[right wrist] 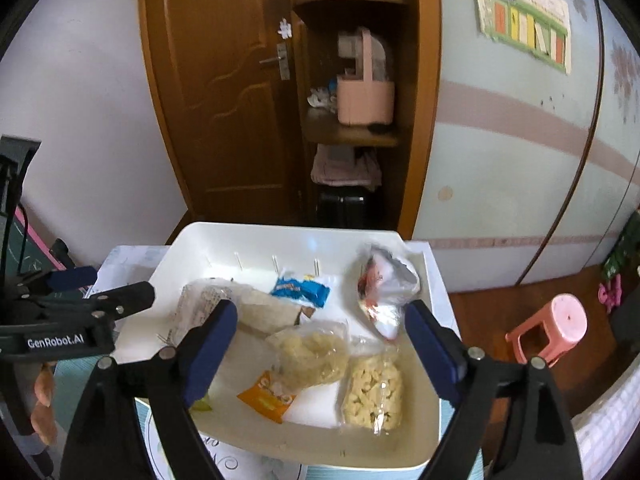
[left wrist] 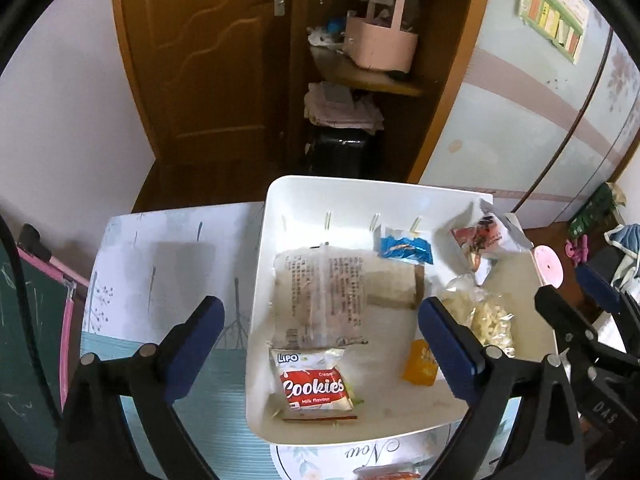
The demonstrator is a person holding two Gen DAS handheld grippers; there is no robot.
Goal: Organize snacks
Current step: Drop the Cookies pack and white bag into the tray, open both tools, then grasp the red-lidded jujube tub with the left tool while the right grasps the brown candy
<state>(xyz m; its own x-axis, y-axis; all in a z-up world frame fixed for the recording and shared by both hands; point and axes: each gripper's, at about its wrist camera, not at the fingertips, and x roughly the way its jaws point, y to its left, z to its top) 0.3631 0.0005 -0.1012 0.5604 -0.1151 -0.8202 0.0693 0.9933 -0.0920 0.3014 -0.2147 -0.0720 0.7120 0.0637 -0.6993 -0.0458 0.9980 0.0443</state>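
While both grippers hover spread and empty above the white bin (left wrist: pixel 260 280), the task looks late in its course: almost every snack already lies inside.

In the left wrist view, the left gripper (left wrist: pixel 320 344) has its jaws wide apart, straddling the near part of the bin. Nearest, at six o'clock in the bin, lies the Lipo cookies packet (left wrist: pixel 314 386), touching the clear printed wrapper (left wrist: pixel 320 300) beyond it. At four o'clock sits the small orange packet (left wrist: pixel 420 368).

In the right wrist view, the right gripper (right wrist: pixel 320 340) is likewise spread wide, pinching nothing. Between its fingers lie two clear bags of pale puffed pieces (right wrist: pixel 374 390), side by side, with the orange packet just at their eight o'clock. Farther in, the blue sachet (right wrist: pixel 300 290) rests near the back wall at twelve o'clock, and the red-and-white bag (right wrist: pixel 380 292) leans against the right wall at two o'clock.

One red-printed packet (left wrist: pixel 388 474) peeks in at the bottom edge of the left view, outside the bin on the patterned tabletop (left wrist: pixel 160 264). I judge that the next move is to lower one gripper to it, close on an edge, and lift it into the free floor at the bin's near right.

Beyond the table stand a wooden door (left wrist: pixel 208 60), shelves holding a pink basket (left wrist: pixel 380 44), and a pink stool (right wrist: pixel 556 328).
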